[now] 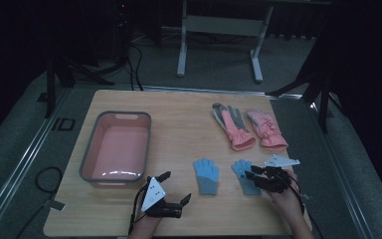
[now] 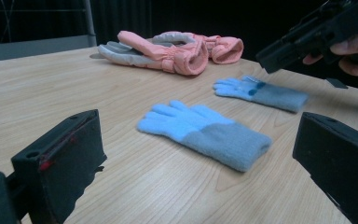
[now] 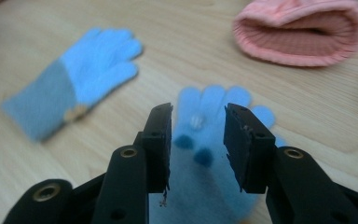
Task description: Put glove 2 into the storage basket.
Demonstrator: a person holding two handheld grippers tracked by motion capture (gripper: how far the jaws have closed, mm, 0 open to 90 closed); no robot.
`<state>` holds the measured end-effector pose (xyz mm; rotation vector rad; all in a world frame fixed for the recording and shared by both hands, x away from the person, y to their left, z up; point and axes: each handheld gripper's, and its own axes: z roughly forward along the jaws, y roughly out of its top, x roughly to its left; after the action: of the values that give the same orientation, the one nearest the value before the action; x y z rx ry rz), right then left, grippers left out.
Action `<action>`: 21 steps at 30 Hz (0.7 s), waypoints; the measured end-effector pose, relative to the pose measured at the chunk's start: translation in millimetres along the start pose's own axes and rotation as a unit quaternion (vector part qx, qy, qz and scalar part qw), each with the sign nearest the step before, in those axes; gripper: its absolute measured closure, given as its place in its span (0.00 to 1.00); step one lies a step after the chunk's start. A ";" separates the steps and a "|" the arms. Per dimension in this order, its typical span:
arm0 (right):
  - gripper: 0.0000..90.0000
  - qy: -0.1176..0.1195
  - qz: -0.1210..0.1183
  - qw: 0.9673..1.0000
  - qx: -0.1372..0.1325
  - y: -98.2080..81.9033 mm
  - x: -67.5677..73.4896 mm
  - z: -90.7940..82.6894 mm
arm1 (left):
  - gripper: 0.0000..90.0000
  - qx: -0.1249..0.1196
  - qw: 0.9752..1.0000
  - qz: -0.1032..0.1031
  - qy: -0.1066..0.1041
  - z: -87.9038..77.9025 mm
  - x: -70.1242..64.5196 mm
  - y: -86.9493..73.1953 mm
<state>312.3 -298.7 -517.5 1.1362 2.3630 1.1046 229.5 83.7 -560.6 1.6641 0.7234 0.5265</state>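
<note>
Two blue gloves (image 1: pixel 206 175) and two pink gloves (image 1: pixel 249 128) lie on the tabletop (image 1: pixel 184 129) beside one pink tub (image 1: pixel 116 147) (empty); left tongs (image 1: pixel 175 187) gape wide, right tongs (image 1: pixel 248 175) narrowly parted above one blue glove.

Two black handheld grippers, each with a pale three-cornered plate on top

The left gripper (image 1: pixel 175 187) is black, with a white three-cornered plate marked by small dark dots and a thin black cable trailing back from it. The right gripper (image 1: pixel 249 175) is black too, under a grey plate of the same shape. Close up, its fingers (image 3: pixel 161 144) are flat, blocky black pads on arms set with brass-ringed screw holes. The left gripper's fingers (image 2: pixel 60 161) show a small red mark along one edge.
</note>
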 end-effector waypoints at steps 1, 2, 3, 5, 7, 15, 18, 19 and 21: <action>0.69 0.008 -0.015 1.000 0.009 -3.3 -7.8 5.7 | 0.02 0.000 1.000 0.000 0.001 0.0 -0.3 -0.1; 0.69 0.012 -0.019 1.000 0.014 -4.6 -9.9 8.5 | 0.02 0.000 1.000 0.001 0.002 0.0 -0.4 -0.1; 0.69 0.013 -0.022 1.000 0.017 -6.1 -11.2 11.1 | 0.02 -0.001 1.000 0.001 0.002 -0.1 -0.4 -0.1; 0.69 0.016 -0.024 0.999 0.023 -9.4 -12.2 15.7 | 0.02 -0.001 1.000 -0.001 0.002 -0.1 -0.2 -0.2; 0.69 0.020 -0.022 0.999 0.029 -14.1 -11.8 20.5 | 0.02 0.000 1.000 -0.002 0.002 0.1 0.1 -0.1; 0.89 -0.017 -0.018 1.000 0.014 -24.9 -1.4 24.4 | 0.02 -0.001 1.000 0.001 0.002 -0.1 -0.6 -0.2; 0.94 -0.042 -0.009 0.999 0.002 -27.5 5.8 25.9 | 0.02 -0.001 1.000 0.000 0.003 -0.1 -0.5 -0.2; 0.94 -0.049 -0.003 0.999 0.004 -26.8 7.5 26.1 | 0.02 -0.001 1.000 0.000 0.004 -0.1 -0.5 -0.2; 0.96 -0.067 0.004 0.998 0.007 -25.3 12.0 27.0 | 0.02 -0.001 1.000 0.000 0.004 -0.2 -0.5 -0.2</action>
<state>305.8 -285.6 -553.5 1.1879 2.2672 0.9839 229.0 83.4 -560.7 1.6608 0.7286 0.5336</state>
